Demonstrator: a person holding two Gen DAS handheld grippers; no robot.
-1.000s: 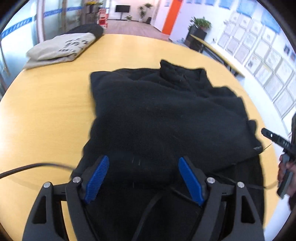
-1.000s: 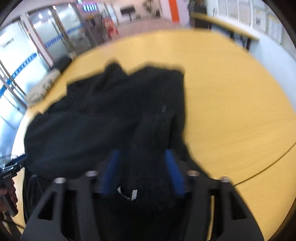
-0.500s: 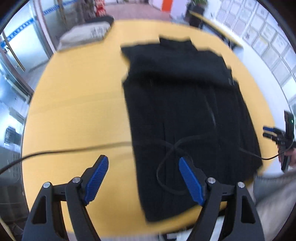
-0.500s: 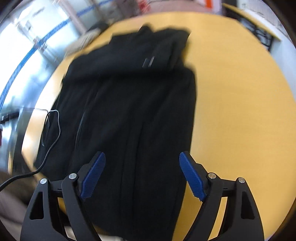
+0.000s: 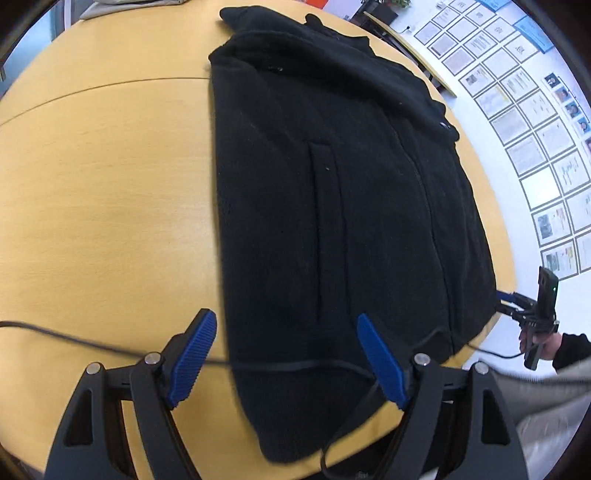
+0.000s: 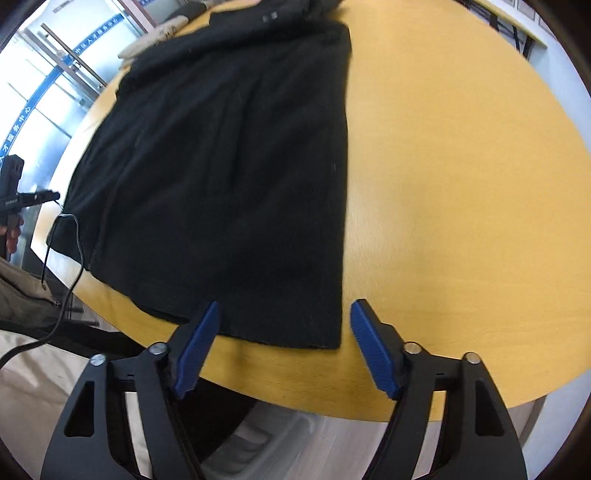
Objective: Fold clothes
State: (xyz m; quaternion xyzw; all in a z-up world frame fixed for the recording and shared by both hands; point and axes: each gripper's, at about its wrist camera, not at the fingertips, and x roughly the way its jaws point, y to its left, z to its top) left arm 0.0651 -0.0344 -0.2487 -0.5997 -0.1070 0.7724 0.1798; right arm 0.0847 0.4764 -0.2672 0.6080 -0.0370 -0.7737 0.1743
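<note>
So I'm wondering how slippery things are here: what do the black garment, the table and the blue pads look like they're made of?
Black garment: looks like matte fleece or brushed knit, with a fuzzy nap and lint specks. Table: pale wood or wood-look laminate, faint grain, smooth satin sheen. Blue pads on the left tool: ribbed, probably rubber or plastic; I can't tell which.

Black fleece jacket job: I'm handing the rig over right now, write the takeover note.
Left gripper: open, empty, over the jacket's near hem.
Right gripper: open, empty, at the near right corner of the hem.
Black fleece jacket: spread flat on the round wooden table, with its far end already folded over and its near hem at the table edge. A black cable lies across the hem.
A folded beige garment sits at the far edge.
Done: laid flat, top fold made.
Left: remaining folds, probably starting from the near hem; mind the cable.
</note>
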